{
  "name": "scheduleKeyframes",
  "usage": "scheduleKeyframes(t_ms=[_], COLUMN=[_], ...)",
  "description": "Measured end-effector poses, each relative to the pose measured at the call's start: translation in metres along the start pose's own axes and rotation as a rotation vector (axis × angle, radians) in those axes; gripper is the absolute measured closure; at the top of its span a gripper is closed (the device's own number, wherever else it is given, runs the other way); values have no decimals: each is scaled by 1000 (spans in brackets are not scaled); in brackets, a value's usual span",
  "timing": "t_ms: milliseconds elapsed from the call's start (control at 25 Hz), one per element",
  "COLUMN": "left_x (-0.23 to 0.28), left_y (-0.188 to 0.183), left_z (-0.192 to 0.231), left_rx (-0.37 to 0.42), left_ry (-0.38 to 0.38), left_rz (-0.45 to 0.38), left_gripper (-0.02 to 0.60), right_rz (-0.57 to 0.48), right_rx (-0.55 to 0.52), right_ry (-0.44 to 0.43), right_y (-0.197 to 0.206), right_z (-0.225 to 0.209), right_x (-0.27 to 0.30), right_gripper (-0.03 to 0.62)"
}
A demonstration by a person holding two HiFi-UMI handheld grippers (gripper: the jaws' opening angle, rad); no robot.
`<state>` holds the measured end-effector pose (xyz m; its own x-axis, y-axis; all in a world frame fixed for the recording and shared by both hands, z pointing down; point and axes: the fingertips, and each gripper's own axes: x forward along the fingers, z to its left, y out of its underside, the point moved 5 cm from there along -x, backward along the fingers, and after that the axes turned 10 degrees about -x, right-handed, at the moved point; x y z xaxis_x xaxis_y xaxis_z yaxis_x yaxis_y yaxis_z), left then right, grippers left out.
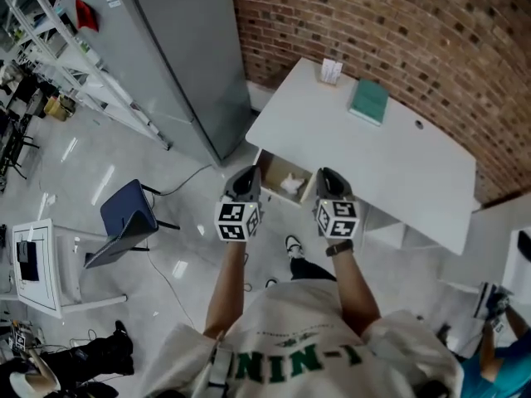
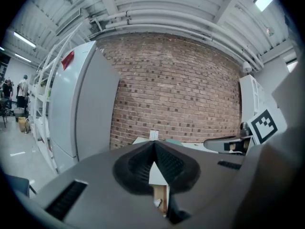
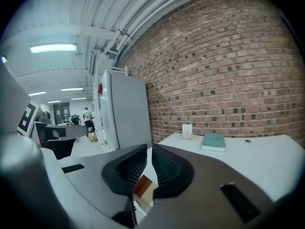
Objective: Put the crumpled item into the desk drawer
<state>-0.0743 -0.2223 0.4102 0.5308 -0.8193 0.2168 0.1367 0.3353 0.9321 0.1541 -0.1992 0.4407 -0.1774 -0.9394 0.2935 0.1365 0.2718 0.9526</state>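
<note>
Crumpled item (image 1: 292, 184) sits inside the open desk drawer (image 1: 265, 169), left gripper (image 1: 246, 174) clamped empty, right gripper (image 1: 328, 175) a sliver apart and empty, so press the drawer front squarely with 2 tips, slowly.

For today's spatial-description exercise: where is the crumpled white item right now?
In the head view, the crumpled white item lies inside the open drawer, under the front edge of the white desk, near centre frame.

The crumpled item (image 1: 291, 184) lies in the desk drawer (image 1: 273, 171).
</note>
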Motion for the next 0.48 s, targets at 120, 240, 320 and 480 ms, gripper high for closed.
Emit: scheduleKeyframes(t_ms=[120, 240, 320, 480], left_x=[-8, -14, -17, -16], left_y=[-14, -30, -39, -50], left_z=[-7, -13, -15, -23], left_rx=[41, 71, 79, 92], left_ry=[0, 2, -1, 19], left_rz=[-23, -55, -82, -111], left_gripper=[583, 583, 583, 583], right_rz=[-46, -89, -112, -135], right_rx=[-26, -27, -23, -25], right_ry=[26, 50, 56, 53], right_y=[-19, -37, -47, -57], right_z=[-7, -16, -20, -21], right_x=[-11, -23, -28, -34], right_gripper=[569, 579, 586, 589])
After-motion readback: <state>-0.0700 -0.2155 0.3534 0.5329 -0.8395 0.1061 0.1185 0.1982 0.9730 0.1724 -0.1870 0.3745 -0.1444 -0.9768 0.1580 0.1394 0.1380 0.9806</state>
